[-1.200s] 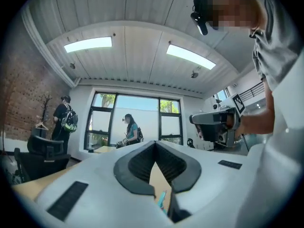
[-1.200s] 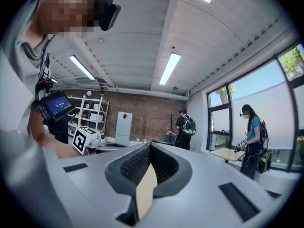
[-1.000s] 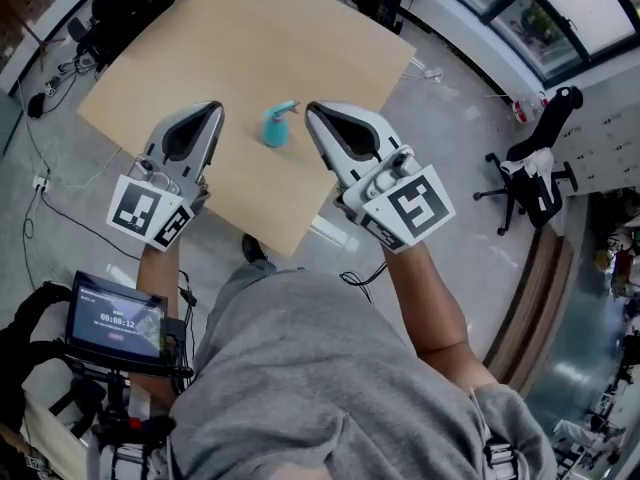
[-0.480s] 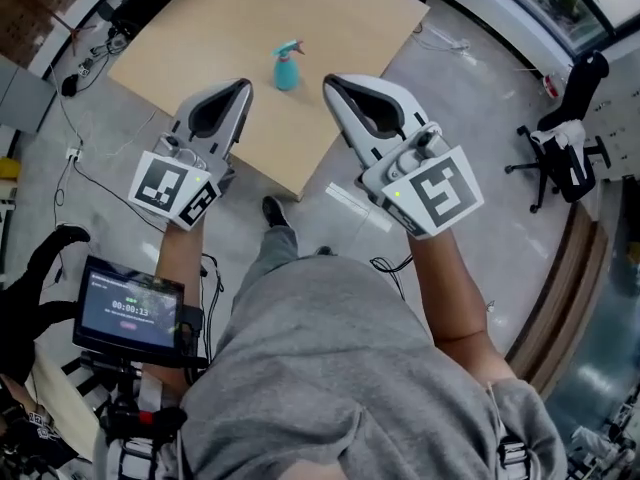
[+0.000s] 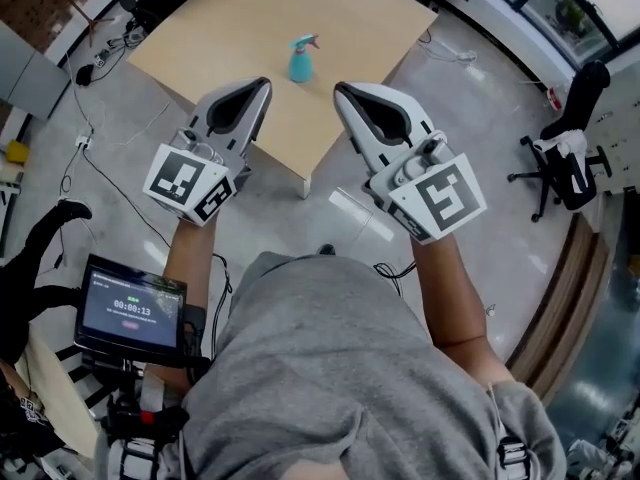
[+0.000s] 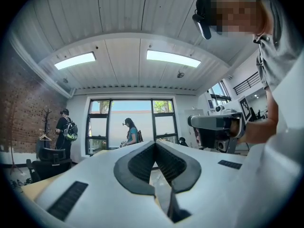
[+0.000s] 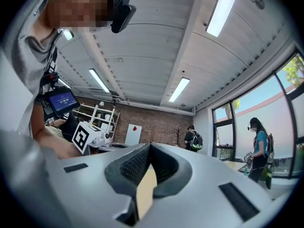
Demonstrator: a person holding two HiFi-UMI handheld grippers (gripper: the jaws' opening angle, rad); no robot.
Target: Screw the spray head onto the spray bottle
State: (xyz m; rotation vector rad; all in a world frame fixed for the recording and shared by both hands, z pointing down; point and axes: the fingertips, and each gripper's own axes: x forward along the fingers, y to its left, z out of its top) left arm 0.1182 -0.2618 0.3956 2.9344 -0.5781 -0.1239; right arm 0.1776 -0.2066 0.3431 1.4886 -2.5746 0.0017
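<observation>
While the teal bottle [image 5: 301, 60] stands upright with its spray head on top, it is ahead of both grippers, between their lines, on a bare tan bench [image 5: 220, 28]. The left gripper [image 5: 262, 86] and right gripper [image 5: 342, 90] are both closed and empty, held near the bench's corner. Grey floor [image 5: 480, 108] surrounds the bench, and a chair [image 5: 565, 163] stands far right. A screen [image 5: 130, 311] behind the left gripper reads 00:00:13. A second ago the bottle sat right between the gripper tips; now it lies well beyond them.

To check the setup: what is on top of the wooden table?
A teal spray bottle stands on the wooden table, alone on the visible top. The left tool and right tool cover parts of its near side; what lies there cannot be seen.
</observation>
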